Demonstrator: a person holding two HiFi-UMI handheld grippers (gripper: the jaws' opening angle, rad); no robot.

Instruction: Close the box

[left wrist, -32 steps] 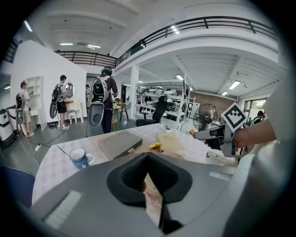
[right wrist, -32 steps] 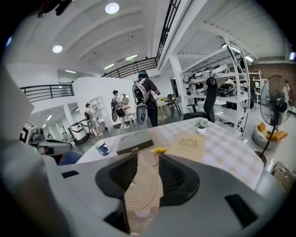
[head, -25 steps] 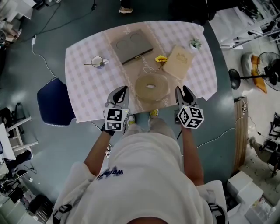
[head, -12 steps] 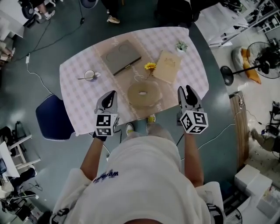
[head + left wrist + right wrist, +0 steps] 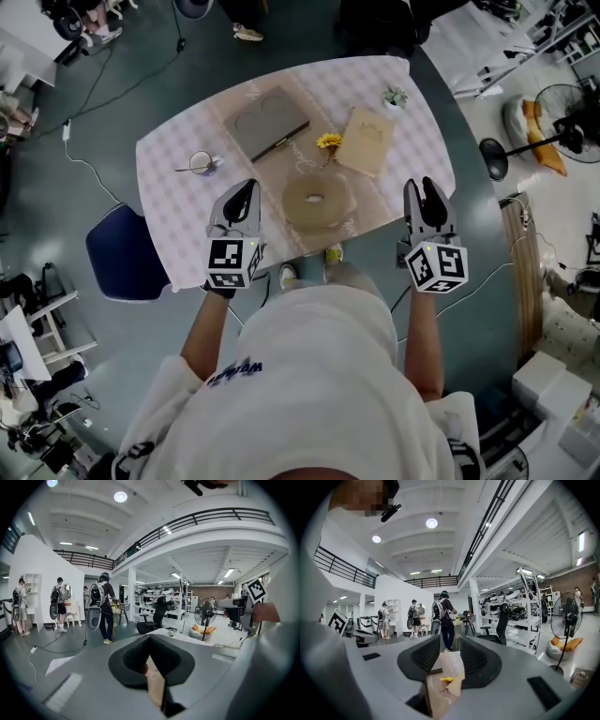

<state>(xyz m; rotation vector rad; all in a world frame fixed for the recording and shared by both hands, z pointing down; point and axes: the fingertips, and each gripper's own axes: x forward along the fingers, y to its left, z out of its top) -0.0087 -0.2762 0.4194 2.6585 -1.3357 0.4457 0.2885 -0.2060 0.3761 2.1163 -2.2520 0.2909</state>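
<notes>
A round tan box point(image 5: 319, 200) lies near the front of the checked table point(image 5: 178, 159). Behind it are a flat grey case point(image 5: 270, 122), a square tan box point(image 5: 367, 139) and a yellow flower point(image 5: 329, 142). My left gripper point(image 5: 242, 190) hovers over the table's front edge, left of the round box, open and empty point(image 5: 152, 656). My right gripper point(image 5: 427, 187) hangs at the table's front right edge. Its jaws point(image 5: 450, 656) are closing slightly with nothing between them; the flower point(image 5: 446, 679) shows through the gap.
A cup with a spoon point(image 5: 203, 162) sits at the table's left and a small plant point(image 5: 396, 97) at the back right. A blue chair point(image 5: 122, 255) stands left of the table and a floor fan point(image 5: 553, 117) to the right. People point(image 5: 104, 606) stand farther off in the hall.
My right gripper has moved right, from beside the round box to the table's right edge. The left gripper has shifted a little left. Nothing on the table moved.
</notes>
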